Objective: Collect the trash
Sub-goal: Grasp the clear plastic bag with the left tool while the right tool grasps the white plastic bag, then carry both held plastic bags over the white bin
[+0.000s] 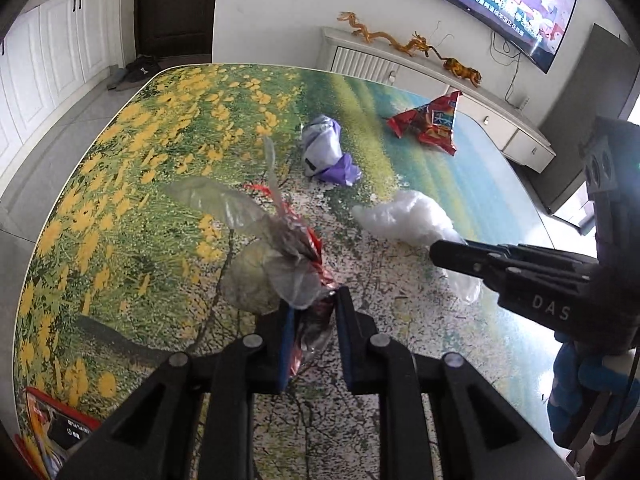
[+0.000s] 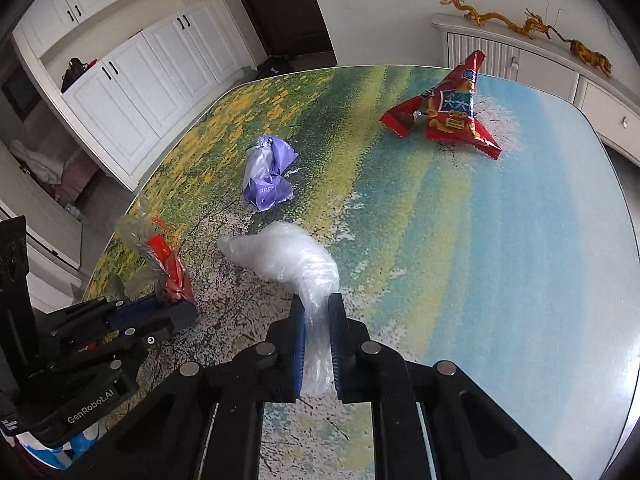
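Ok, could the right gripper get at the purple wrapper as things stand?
Probably not yet: the right gripper is shut on the white plastic bag, which lies between it and the purple wrapper. Otherwise the table around it is bare.

The left gripper (image 1: 314, 312) points steeply down, jaws clamped on a wrapper (image 1: 276, 248). The right gripper (image 2: 318, 320) tilts likewise, pinching a white bag (image 2: 288, 256).

Black two-finger left gripper (image 1: 310, 334), blue-padded fingers (image 2: 298, 344), silver pivot screws, right gripper (image 2: 318, 344) lettered "DAS", blue glove (image 1: 580, 384) worn.
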A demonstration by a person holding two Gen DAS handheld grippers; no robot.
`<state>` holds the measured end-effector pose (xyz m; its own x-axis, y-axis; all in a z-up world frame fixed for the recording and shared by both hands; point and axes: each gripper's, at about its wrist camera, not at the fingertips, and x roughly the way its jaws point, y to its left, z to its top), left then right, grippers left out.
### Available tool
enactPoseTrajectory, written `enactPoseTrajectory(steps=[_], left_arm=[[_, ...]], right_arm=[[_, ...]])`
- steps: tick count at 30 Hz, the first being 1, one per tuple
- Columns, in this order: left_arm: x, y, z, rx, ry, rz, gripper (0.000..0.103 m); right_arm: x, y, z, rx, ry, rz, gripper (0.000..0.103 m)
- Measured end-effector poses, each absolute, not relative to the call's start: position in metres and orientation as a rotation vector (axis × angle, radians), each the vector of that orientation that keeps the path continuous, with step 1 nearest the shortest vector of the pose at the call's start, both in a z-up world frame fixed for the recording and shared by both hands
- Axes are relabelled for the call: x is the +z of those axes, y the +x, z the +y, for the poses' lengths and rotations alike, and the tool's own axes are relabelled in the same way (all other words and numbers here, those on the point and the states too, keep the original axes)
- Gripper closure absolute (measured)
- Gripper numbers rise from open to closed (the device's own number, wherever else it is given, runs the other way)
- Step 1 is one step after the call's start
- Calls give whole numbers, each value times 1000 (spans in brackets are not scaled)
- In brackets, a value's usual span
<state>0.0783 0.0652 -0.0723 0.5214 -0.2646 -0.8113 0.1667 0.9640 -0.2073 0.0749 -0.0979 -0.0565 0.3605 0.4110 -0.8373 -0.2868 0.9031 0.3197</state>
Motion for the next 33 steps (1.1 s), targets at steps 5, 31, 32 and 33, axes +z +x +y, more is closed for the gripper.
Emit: enactPoseTrajectory(steps=[5,31,32,33], left_arm=[[-62,67,58,-240,-94,952,86],[3,1,15,-225,82,740,87],[5,-1,15,-224,85,736,87],[6,-3,14,-224,88,733,87]], right_arm=[[-49,60,-112,449,170,1084,95],[4,-21,-180,365,317,931,95],[5,-23,-181,365,319,928,95],[6,-25,-181,364,320,925,95]])
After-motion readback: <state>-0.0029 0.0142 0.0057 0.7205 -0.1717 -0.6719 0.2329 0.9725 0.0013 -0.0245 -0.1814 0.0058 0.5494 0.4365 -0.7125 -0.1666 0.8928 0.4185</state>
